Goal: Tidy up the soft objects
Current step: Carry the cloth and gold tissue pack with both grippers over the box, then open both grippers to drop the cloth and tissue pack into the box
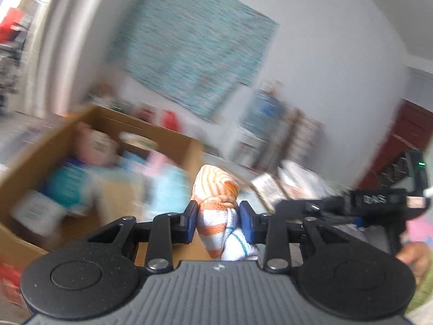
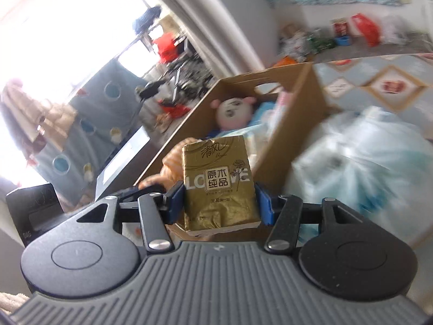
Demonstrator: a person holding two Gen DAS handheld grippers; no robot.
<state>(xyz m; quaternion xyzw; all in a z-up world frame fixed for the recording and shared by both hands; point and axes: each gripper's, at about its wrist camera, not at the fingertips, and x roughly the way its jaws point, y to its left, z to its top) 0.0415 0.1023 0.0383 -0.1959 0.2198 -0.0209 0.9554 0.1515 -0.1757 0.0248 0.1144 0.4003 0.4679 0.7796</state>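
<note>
My left gripper (image 1: 217, 220) is shut on an orange-and-white striped towel (image 1: 216, 189), held in the air beside an open cardboard box (image 1: 173, 132). The box holds several soft things, blurred in the left wrist view. My right gripper (image 2: 220, 200) is shut on a gold tissue pack (image 2: 219, 184), held upright just in front of the same box (image 2: 305, 92). A pink-eared plush doll (image 2: 234, 112) lies inside the box. The orange towel (image 2: 173, 166) and part of the left gripper show behind the pack's left side. The right gripper's body (image 1: 379, 203) shows at the right of the left wrist view.
A large pale plastic bag (image 2: 365, 157) of soft goods lies right of the box on a patterned bedspread (image 2: 392, 81). A teal wall hanging (image 1: 194, 43) is behind. Clutter and red bags (image 2: 365, 27) line the far wall. A laptop (image 2: 121, 159) sits left of the box.
</note>
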